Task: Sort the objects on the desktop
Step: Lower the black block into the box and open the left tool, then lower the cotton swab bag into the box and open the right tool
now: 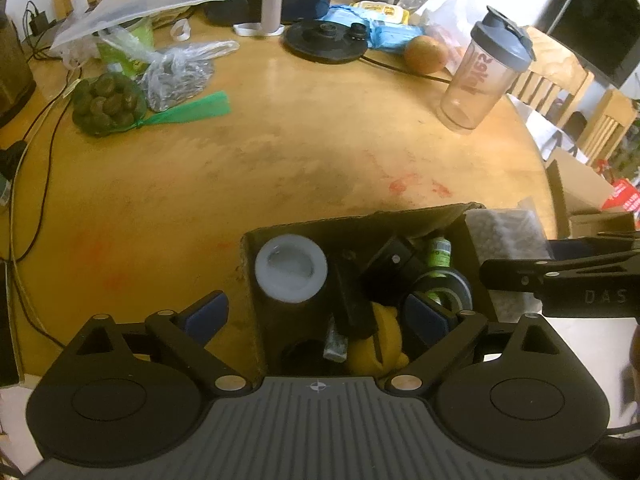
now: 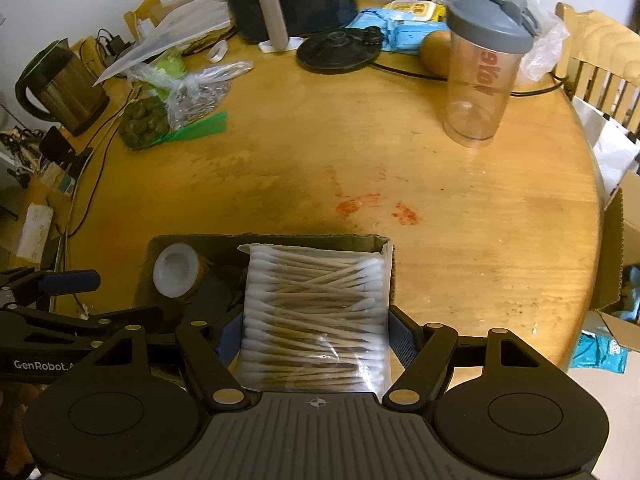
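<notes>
A small open cardboard box stands near the front of the round wooden table. It holds a white-capped jar, a green bottle, a tape roll, a yellow object and dark items. My left gripper hangs open over the box. One of its fingers is outside the box's left wall and the other is over the tape roll, with nothing pinched between them. My right gripper is shut on a clear pack of cotton swabs, held over the right end of the box.
A clear shaker bottle, an orange and a black kettle base stand at the back right. A net bag of green fruit and plastic bags lie at the back left. Cables run along the left edge. A chair stands to the right.
</notes>
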Available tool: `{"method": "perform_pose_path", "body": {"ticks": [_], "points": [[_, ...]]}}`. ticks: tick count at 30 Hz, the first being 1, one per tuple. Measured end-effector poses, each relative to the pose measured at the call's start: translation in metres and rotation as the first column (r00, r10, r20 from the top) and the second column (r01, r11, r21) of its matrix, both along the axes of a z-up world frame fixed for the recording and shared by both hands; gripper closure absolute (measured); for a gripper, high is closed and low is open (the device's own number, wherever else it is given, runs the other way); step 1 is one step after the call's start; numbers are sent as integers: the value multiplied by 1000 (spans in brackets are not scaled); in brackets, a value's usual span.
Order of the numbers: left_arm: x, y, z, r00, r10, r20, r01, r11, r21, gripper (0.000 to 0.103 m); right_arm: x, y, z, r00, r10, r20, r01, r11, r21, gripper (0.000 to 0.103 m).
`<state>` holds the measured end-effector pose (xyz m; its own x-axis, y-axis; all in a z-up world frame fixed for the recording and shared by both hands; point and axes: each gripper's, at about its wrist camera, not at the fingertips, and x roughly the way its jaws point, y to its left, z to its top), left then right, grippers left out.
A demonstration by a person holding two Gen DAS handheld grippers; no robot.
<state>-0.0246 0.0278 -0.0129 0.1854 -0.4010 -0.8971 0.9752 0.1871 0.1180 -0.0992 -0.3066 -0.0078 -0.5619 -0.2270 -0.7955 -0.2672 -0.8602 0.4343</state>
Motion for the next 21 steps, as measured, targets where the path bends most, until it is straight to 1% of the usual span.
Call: {"method": "perform_pose_path", "body": {"ticks": [4, 5, 6, 7, 10, 14, 16, 19, 21], "points": [[4, 3, 2, 1000, 19, 6, -18, 1000, -5, 5, -3, -5, 5, 1000, 10, -17, -10, 1000, 7, 26], [5, 4, 2, 1000, 22, 9, -22, 1000, -6, 5, -4, -6, 6, 1000, 13, -18, -13, 1000, 12, 16], [5, 4, 3, 1000, 26, 10, -26, 1000, -7, 5, -4, -6, 7, 1000, 14, -20, -14, 1000, 19, 2], [6, 5, 3, 1000, 29, 11, -29, 1000, -6, 5, -5, -7, 8, 1000, 12, -22, -12, 999, 30, 0], [6, 6, 4, 999, 37, 24, -36, 999, -5, 5, -8, -8, 7, 1000, 20, -16, -19, 999, 26, 0], [7, 5, 6, 998, 39, 55, -39, 999, -5, 4, -9, -6, 4, 1000, 1, 5, -1, 1000, 21, 0], [5, 5, 8, 996, 23, 82, -22, 1000, -11, 4, -8, -5, 4, 1000, -18, 10, 17, 999, 40, 0], [0, 5, 14, 992, 4, 125, 0, 999, -39, 4, -7, -5, 6, 999, -44, -1, 44, 996, 79, 0], [-2, 5, 20, 989, 2, 146, 7, 998, -61, 4, -6, -4, 9, 998, -49, -32, 52, 994, 91, 0]]}}
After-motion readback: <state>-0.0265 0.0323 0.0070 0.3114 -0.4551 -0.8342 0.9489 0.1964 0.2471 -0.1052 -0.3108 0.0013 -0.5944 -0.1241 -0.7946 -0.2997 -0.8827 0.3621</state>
